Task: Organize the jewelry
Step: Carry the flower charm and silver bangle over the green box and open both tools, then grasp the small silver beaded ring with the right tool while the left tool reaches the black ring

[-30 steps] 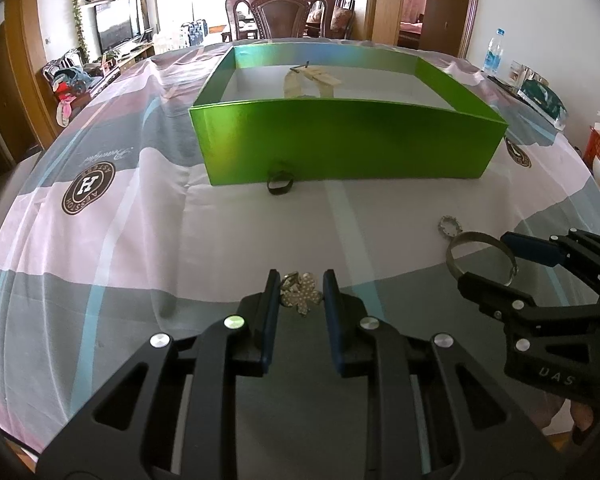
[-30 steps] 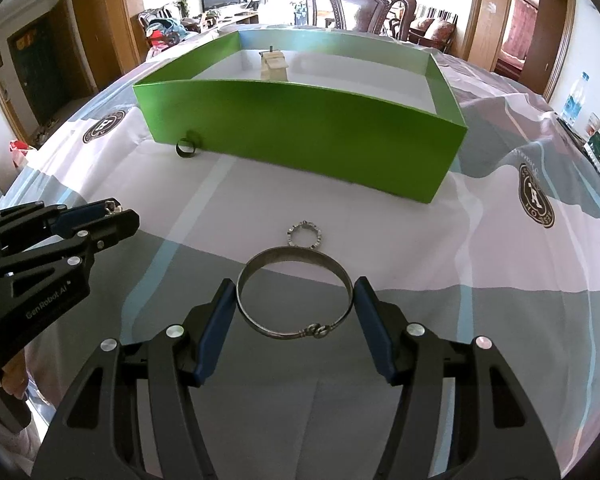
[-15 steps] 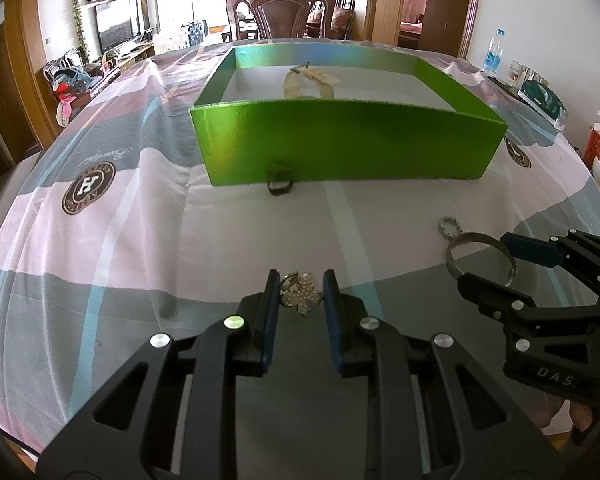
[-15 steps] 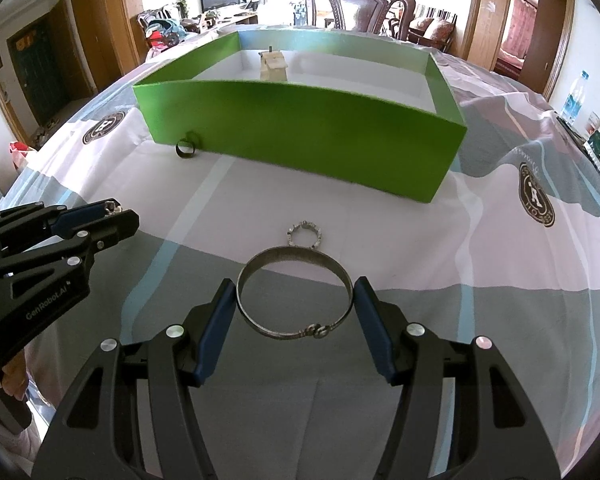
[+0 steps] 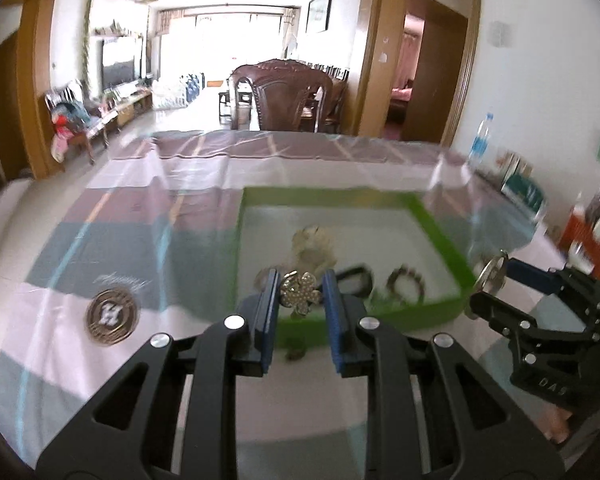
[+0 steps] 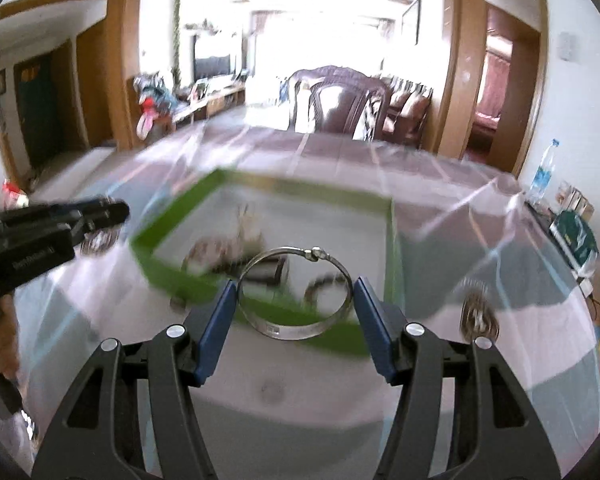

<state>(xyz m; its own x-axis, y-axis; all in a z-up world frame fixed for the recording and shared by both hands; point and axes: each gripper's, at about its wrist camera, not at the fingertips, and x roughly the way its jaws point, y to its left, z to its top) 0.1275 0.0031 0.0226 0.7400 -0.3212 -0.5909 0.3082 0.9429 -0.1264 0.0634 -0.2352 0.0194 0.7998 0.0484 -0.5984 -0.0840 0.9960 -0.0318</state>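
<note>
My left gripper (image 5: 300, 300) is shut on a sparkly clover-shaped brooch (image 5: 301, 293) and holds it in the air above the near wall of the green box (image 5: 440, 236). My right gripper (image 6: 296, 300) is shut on a silver bangle (image 6: 296, 326), lifted above the near edge of the green box (image 6: 392, 256). Both views are blurred by motion. The box holds a pale tagged piece (image 5: 314, 242), a dark ring (image 5: 356, 278) and a beaded ring (image 5: 406, 282). The right gripper with the bangle also shows in the left wrist view (image 5: 490, 280).
A small beaded ring (image 6: 478, 314) lies on the patterned tablecloth to the right of the box. A small dark ring (image 5: 294, 350) lies by the box's near wall. A wooden chair (image 5: 288, 96) stands beyond the table. A water bottle (image 6: 542, 170) and boxes sit at the right edge.
Both grippers have lifted off the tablecloth with their pieces and moved forward to the green box. The views now look down into the box, and are blurred.
</note>
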